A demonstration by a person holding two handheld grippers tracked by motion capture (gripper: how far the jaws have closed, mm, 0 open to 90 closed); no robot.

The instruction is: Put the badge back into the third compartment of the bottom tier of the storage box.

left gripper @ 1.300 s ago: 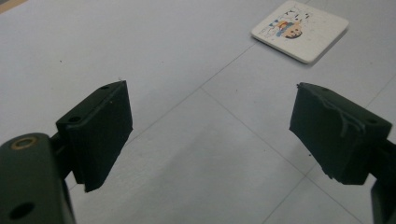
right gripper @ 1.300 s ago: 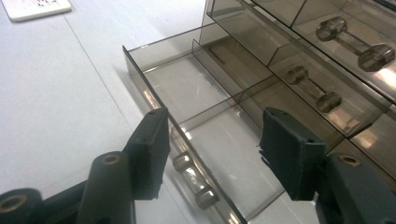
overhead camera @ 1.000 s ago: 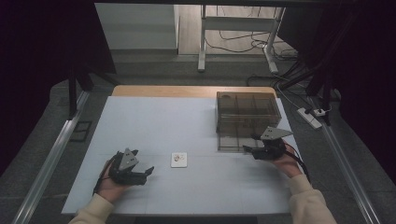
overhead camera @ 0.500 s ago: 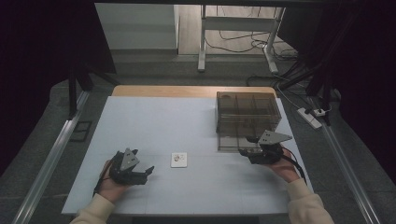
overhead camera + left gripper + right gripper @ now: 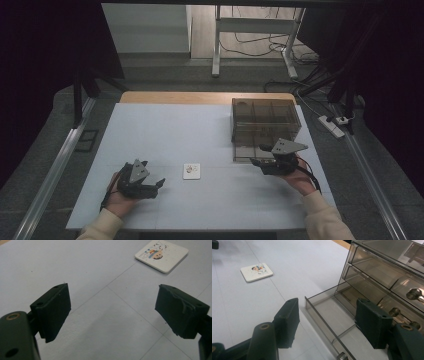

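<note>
While the left tongs rest released on the bench, the tile lies untouched midway. Right tongs, gaping and empty, have drifted left off the drawer, now pulled out of the cabinet; probably the tile goes in next.

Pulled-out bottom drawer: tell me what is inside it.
The open drawer of the smoky plastic cabinet looks empty: bare floor with a low divider. Its near end is hidden behind the right claw.
</note>
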